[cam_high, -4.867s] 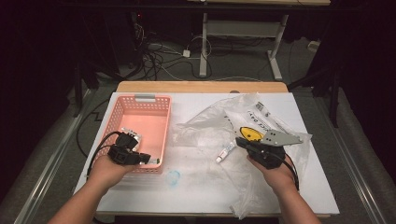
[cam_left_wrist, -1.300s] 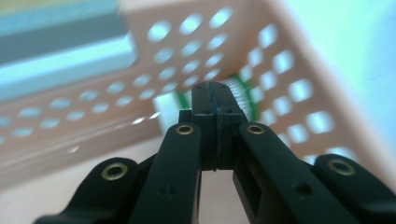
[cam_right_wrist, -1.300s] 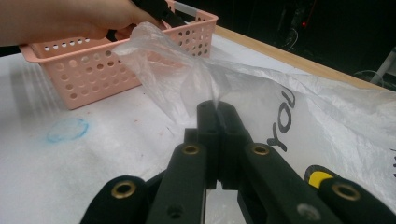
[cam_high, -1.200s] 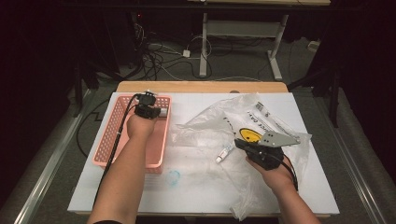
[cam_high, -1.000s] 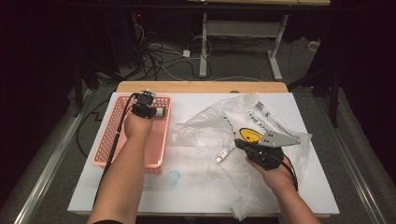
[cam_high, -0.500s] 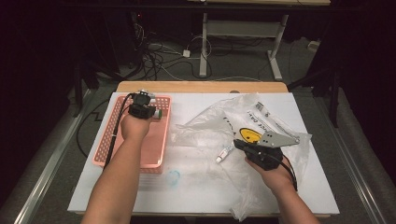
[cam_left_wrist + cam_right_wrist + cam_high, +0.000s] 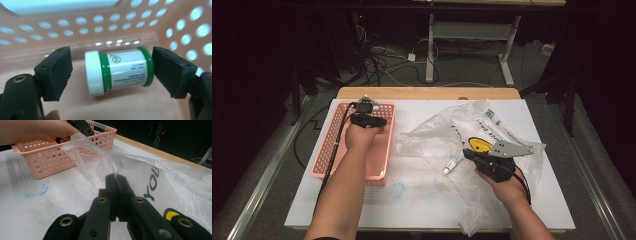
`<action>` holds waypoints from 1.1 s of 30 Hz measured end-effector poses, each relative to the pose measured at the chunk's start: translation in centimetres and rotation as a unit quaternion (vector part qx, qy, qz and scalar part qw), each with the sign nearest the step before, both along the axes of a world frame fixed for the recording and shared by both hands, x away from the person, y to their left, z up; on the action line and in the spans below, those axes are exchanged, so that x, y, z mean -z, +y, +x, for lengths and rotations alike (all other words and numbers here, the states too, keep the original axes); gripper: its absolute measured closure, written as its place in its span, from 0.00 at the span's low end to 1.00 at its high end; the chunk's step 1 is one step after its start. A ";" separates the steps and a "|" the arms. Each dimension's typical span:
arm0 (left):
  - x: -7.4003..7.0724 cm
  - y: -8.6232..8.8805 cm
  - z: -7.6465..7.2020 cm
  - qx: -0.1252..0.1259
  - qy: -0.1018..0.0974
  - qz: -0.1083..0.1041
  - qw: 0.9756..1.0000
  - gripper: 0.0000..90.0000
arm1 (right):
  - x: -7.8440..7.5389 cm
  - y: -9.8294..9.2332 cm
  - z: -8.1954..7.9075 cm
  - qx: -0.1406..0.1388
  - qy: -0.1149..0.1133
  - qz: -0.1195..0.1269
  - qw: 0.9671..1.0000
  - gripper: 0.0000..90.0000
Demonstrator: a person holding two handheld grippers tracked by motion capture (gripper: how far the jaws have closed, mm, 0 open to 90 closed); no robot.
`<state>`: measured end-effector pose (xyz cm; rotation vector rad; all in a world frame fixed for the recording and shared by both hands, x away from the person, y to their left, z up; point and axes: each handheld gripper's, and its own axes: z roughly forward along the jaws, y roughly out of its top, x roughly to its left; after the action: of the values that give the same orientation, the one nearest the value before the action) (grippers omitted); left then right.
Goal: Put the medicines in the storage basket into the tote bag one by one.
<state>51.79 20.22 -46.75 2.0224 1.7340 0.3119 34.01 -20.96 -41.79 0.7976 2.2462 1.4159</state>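
1. The left claw (image 7: pixel 110 72) was down inside the pink perforated basket (image 7: pixel 337 150), near its far end; its jaws had just been opening and stood apart
2. A small jar (image 7: pixel 117 71) with a white lid and green body lay on its side on the basket floor between those jaws, the left pad clear of its lid
3. The right claw (image 7: pixel 116 178) was clamped shut on a fold of the clear plastic bag (image 7: pixel 472 132) spread over the white table (image 7: pixel 422 200)
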 end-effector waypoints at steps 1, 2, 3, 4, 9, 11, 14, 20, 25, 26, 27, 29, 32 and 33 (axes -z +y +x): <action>0.2 -0.1 0.1 0.003 0.009 0.001 1.000 0.22 | 0.0 0.0 0.1 -0.001 -0.002 0.000 1.000 1.00; 0.3 -0.1 0.1 0.006 0.012 -0.003 1.000 0.27 | 0.0 0.0 0.1 -0.002 -0.003 0.000 1.000 1.00; 0.3 -0.2 0.1 0.006 0.014 -0.002 1.000 0.32 | 0.0 0.0 0.1 -0.002 -0.003 0.000 1.000 1.00; 0.3 -0.3 0.1 0.006 0.013 0.000 1.000 0.34 | 0.0 0.0 0.1 -0.001 -0.002 0.000 1.000 1.00; 0.0 -0.3 -0.1 0.010 0.016 0.005 1.000 0.38 | -0.1 -0.1 0.0 -0.002 -0.004 -0.002 1.000 1.00; -0.5 -0.3 -0.4 0.017 0.012 0.000 1.000 0.38 | -0.1 -0.1 0.0 -0.002 -0.006 -0.001 1.000 1.00; -1.3 -0.3 -1.0 0.023 0.000 -0.011 1.000 0.38 | -0.1 -0.1 0.0 -0.001 -0.006 0.001 1.000 1.00; -2.2 -0.3 -3.0 0.034 -0.014 -0.039 0.999 0.38 | -0.2 0.0 0.0 -0.003 -0.008 0.000 1.000 1.00; -2.8 0.1 -4.8 0.046 -0.029 -0.055 0.997 0.38 | -0.3 0.1 -0.1 -0.003 -0.009 -0.002 1.000 1.00; -3.0 0.1 -5.1 0.049 -0.029 -0.053 0.997 0.38 | -0.3 0.1 -0.1 -0.004 -0.009 -0.002 1.000 1.00; -3.1 0.1 -5.4 0.054 -0.031 -0.047 0.997 0.38 | -0.3 0.1 -0.1 -0.003 -0.008 -0.002 1.000 1.00; -3.3 0.3 -6.1 0.056 -0.032 -0.048 0.997 0.38 | -0.2 0.1 -0.1 -0.003 -0.008 -0.003 1.000 1.00; -3.6 0.4 -7.0 0.056 -0.033 -0.045 0.997 0.38 | -0.2 0.0 -0.1 -0.002 -0.007 -0.002 1.000 1.00; -3.7 0.5 -7.3 0.058 -0.034 -0.041 0.997 0.38 | -0.2 0.0 -0.1 -0.003 -0.007 -0.003 1.000 1.00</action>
<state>44.50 20.67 -43.09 2.0212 1.5557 0.2646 33.95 -20.94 -41.58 0.7782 2.2419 1.4133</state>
